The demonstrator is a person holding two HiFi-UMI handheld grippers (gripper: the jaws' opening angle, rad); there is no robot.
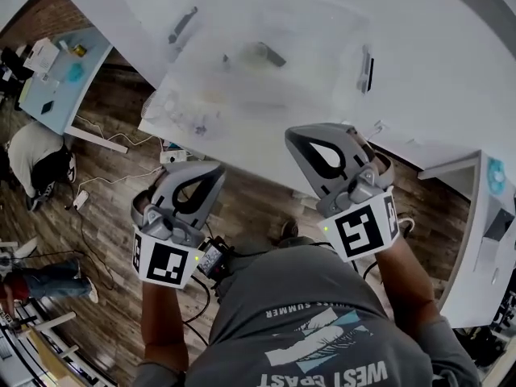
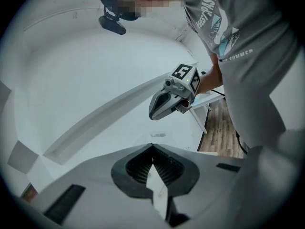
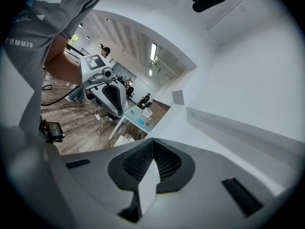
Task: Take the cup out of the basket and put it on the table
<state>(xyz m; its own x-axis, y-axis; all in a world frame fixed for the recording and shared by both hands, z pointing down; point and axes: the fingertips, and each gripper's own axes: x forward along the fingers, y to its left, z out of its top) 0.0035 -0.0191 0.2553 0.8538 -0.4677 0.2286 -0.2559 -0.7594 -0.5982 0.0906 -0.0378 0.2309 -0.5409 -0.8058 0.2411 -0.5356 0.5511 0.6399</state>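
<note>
A translucent white basket point(image 1: 201, 71) with dark handles stands on the white table point(image 1: 451, 71) ahead of me. A greyish shape point(image 1: 270, 53) lies inside it, too blurred to say whether it is the cup. My left gripper point(image 1: 214, 169) hangs over the wooden floor just short of the table's near edge, jaws shut and empty. My right gripper point(image 1: 296, 138) sits at the table's edge, also shut with nothing in it. In the left gripper view the shut jaws point(image 2: 152, 148) face the white tabletop and the right gripper point(image 2: 172, 93). The right gripper view shows its shut jaws point(image 3: 152, 141) and the left gripper point(image 3: 107, 92).
A light desk point(image 1: 60, 75) with small items stands at the far left, with a seated person point(image 1: 36, 164) beside it. Cables point(image 1: 105, 180) trail over the wooden floor. Another white desk point(image 1: 484, 240) stands at the right. Small clutter point(image 1: 197, 121) lies in the basket's near left corner.
</note>
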